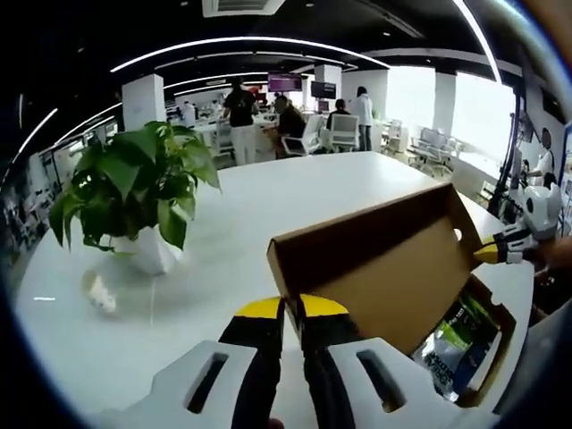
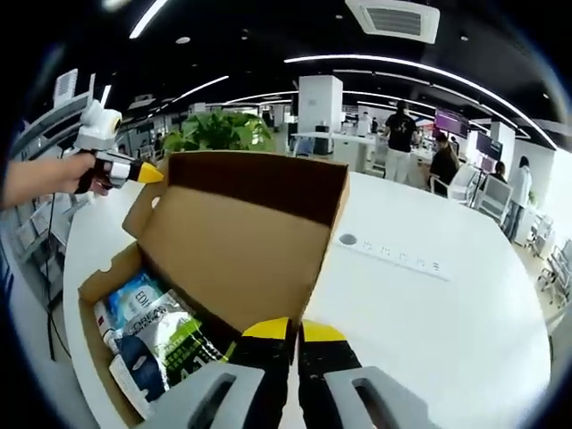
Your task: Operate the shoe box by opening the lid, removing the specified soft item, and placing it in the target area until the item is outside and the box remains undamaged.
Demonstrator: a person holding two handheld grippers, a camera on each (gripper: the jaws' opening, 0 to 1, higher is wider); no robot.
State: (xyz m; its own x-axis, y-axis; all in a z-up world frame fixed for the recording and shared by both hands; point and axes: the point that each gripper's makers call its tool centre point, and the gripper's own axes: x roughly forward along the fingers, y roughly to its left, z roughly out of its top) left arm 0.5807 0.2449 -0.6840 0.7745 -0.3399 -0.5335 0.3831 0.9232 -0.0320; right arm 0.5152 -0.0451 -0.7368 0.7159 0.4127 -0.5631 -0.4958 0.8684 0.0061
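A brown cardboard shoe box point(image 2: 107, 286) stands open on the white table point(image 2: 429, 331), its lid point(image 2: 241, 241) raised upright. Inside lie soft pouches point(image 2: 156, 340) printed in blue, white, green and black, also seen under the lid as pouches point(image 1: 456, 344). My right gripper point(image 2: 294, 331) is shut on one corner of the lid's free edge. My left gripper point(image 1: 291, 308) is shut on the opposite corner of the lid point(image 1: 384, 268). Each one shows in the other's view: the left gripper point(image 2: 147, 174) at the lid's far corner, the right gripper point(image 1: 487, 253) likewise.
A leafy potted plant point(image 1: 134, 192) in a white pot stands on the table beyond the box. A socket strip point(image 2: 393, 255) is set into the tabletop to the right. A hand point(image 2: 36, 179) holds the left gripper. People, desks and chairs are far behind.
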